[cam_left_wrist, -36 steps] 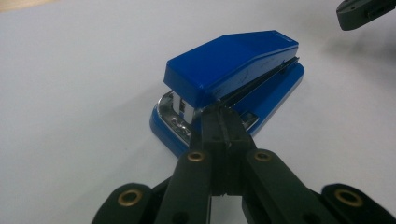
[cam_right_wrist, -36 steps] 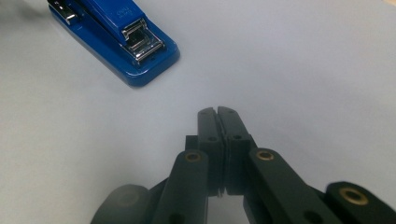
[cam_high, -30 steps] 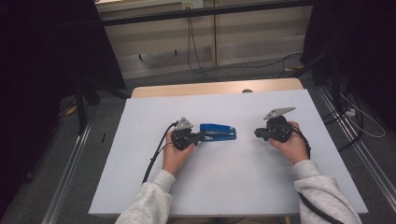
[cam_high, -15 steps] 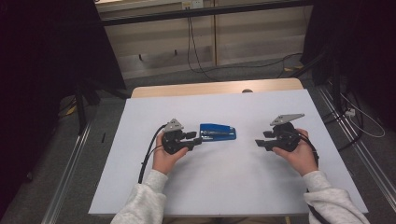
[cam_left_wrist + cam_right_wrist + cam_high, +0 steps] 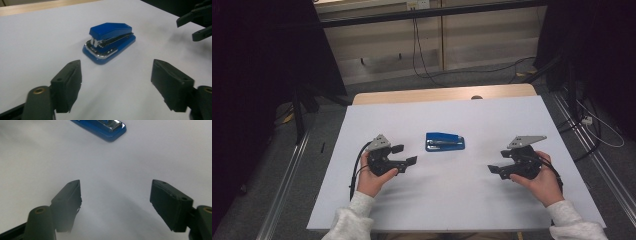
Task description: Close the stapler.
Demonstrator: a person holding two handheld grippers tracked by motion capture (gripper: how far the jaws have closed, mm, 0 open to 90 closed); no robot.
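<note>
A blue stapler (image 5: 445, 141) lies flat on the white sheet (image 5: 452, 200) that covers the table, a little nearer the far edge than the near one and about midway between the left and right edges. In the left gripper view the stapler (image 5: 110, 41) shows a glossy, hard blue top with a faceted, wedge-like shape, a rounded blue base and a bright chrome band at the end that faces the camera. The sheet is smooth, matt and plain, and a strip of pale wood (image 5: 442, 93) runs along the table's far edge.

The left gripper (image 5: 404, 154) is held in the person's left hand (image 5: 373, 181) over the left part of the sheet, left of the stapler and clear of it. Its jaws stand wide apart and hold nothing; they are blocky, matt black pads with small screw holes, and a brass-coloured ring sits on the arm below.

The right gripper (image 5: 497, 170) is held in the right hand (image 5: 542, 182) near the right edge, well apart from the stapler. Its jaws are likewise spread wide and empty, over bare sheet. Each gripper carries a grey three-cornered plate (image 5: 526, 141) on top. Pale fuzzy sleeves (image 5: 351, 222) cover the forearms at the near edge.
</note>
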